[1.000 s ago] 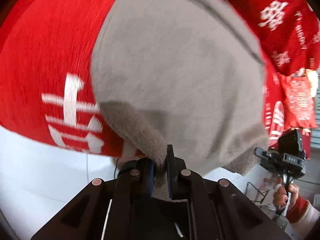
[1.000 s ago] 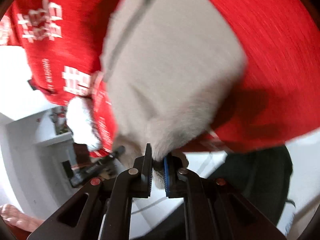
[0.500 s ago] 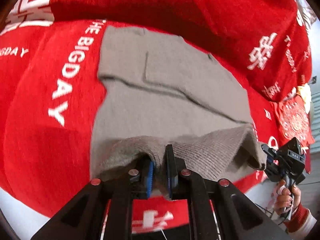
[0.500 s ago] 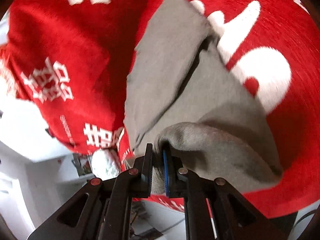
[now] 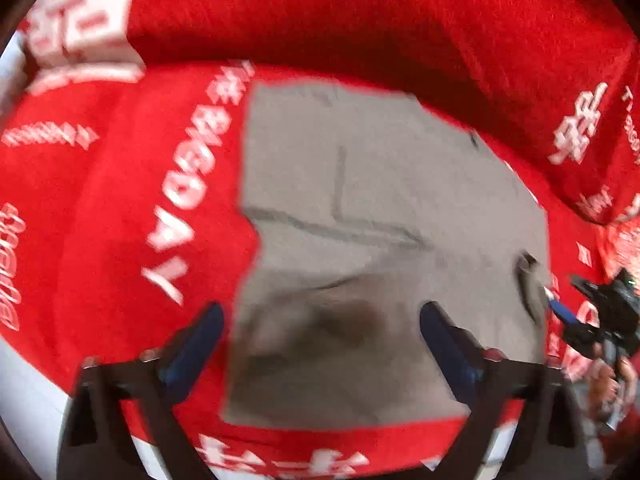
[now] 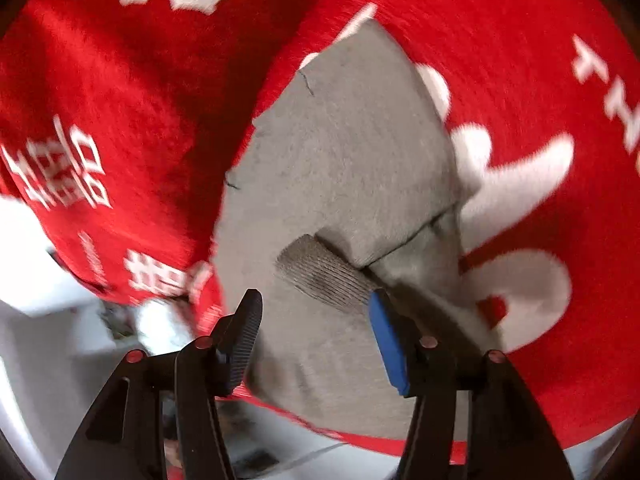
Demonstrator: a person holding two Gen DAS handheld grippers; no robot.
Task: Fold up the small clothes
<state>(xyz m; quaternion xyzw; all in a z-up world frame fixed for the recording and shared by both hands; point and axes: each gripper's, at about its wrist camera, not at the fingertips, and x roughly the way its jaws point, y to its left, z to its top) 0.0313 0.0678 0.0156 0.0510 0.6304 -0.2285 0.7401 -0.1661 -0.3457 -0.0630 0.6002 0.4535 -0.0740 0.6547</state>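
- Red cloth (image 5: pixel 120 240) with white lettering surrounds the garment (image 5: pixel 380 220) on every side.
- Garment lies folded flat on it.
- Left gripper (image 5: pixel 320 332) and right gripper (image 6: pixel 316 336), clamped on its hem earlier, now gape wide, empty.

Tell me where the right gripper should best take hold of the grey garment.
Probably the ribbed cuff of the grey garment: it lies just ahead of the open right gripper, pointing toward the left finger. Come straight forward, low over the red cloth.
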